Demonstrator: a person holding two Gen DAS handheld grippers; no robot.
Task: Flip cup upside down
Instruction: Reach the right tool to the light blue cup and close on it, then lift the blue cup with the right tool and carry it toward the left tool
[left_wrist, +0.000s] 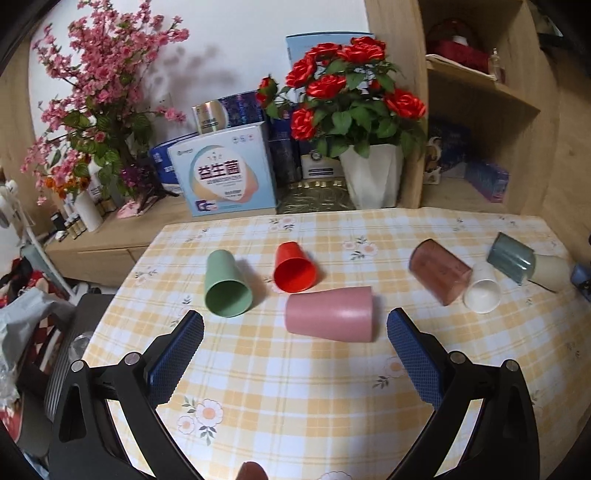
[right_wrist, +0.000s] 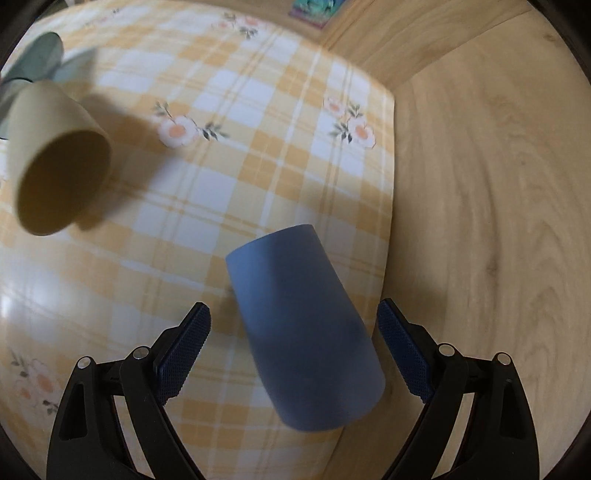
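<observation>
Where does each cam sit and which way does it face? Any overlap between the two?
Left wrist: on the left gripper, above the near table edge, facing across the checked tablecloth at cups lying on their sides, the pink cup nearest; both open fingers show.
Right wrist: on the right gripper, tilted down at the table's corner; the blue cup lies between its open fingers, untouched.
Shared: the tablecloth, beige cup and grey-green cup.

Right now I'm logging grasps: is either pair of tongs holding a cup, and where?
No. Left tongs open near the pink cup; right tongs open around the blue cup.
</observation>
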